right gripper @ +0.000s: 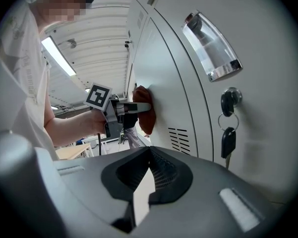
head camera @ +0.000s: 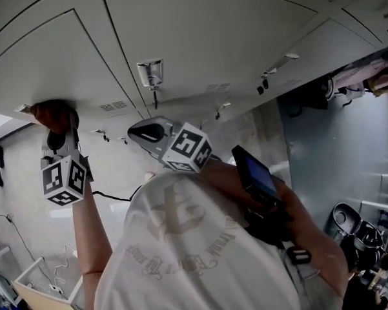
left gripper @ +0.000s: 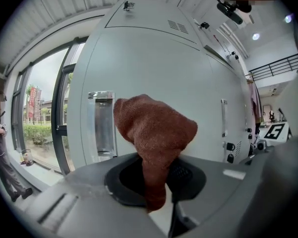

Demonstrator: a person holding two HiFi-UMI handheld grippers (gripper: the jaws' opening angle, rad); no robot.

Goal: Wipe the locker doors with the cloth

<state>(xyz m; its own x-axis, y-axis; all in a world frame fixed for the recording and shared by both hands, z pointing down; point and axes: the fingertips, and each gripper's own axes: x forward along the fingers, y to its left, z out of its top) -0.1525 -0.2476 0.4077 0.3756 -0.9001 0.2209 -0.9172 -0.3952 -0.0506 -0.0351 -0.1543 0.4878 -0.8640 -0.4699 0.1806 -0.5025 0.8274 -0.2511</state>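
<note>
- A tall window point(left gripper: 44, 113) with dark frames fills the left of the left gripper view, with a green hedge point(left gripper: 37, 133) outside.
- A ceiling strip light point(right gripper: 59, 56) is lit at the upper left of the right gripper view.
- A pale floor point(head camera: 26, 205) lies at the left of the head view.

Big window point(left gripper: 44, 103) at left, a person point(left gripper: 1, 148) standing by it, greenery point(left gripper: 37, 133) outside. Balcony railing point(left gripper: 275, 66) upper right. Key point(right gripper: 228, 142) dangles on a ring from a lock point(right gripper: 230, 100). Strip light point(right gripper: 57, 56) overhead. Pink clothes point(head camera: 374, 73) hang far right.
</note>
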